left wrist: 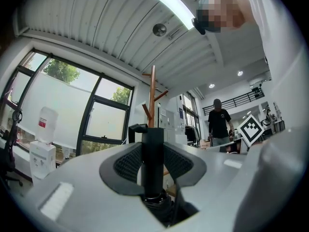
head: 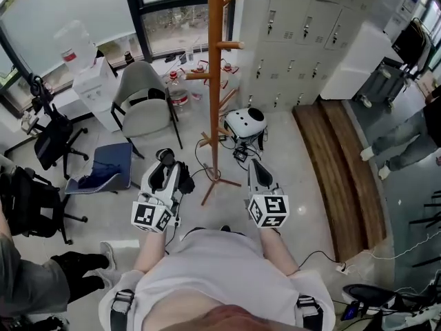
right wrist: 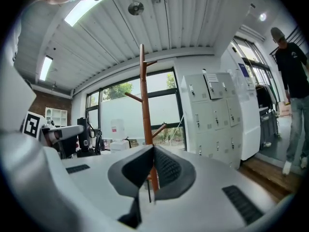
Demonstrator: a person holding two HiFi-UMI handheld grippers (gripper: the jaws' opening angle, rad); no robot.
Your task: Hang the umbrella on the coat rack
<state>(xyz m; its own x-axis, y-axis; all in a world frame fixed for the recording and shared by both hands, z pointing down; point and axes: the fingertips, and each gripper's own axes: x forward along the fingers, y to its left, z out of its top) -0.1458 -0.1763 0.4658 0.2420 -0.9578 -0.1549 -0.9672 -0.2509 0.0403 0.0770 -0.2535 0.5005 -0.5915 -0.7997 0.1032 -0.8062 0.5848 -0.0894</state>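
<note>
A tall wooden coat rack [head: 216, 81] with angled pegs stands on the floor straight ahead of me; it also rises behind the jaws in the left gripper view [left wrist: 153, 95] and the right gripper view [right wrist: 143, 95]. My left gripper [head: 167, 169] is shut on a black folded umbrella [left wrist: 154, 153], whose handle end [head: 165, 156] sticks out beyond the jaws toward the rack's base. The right gripper [head: 259, 167] is level with it on the other side of the pole, shut, with nothing between its pads [right wrist: 164, 170].
A grey chair [head: 141, 105], a water dispenser [head: 89, 74] and a black office chair [head: 52, 133] are at the left. A white rounded device [head: 246, 123] and cables lie by the rack's feet. Grey lockers [head: 303, 26], a wooden platform [head: 337, 164] and a person [head: 406, 129] are at the right.
</note>
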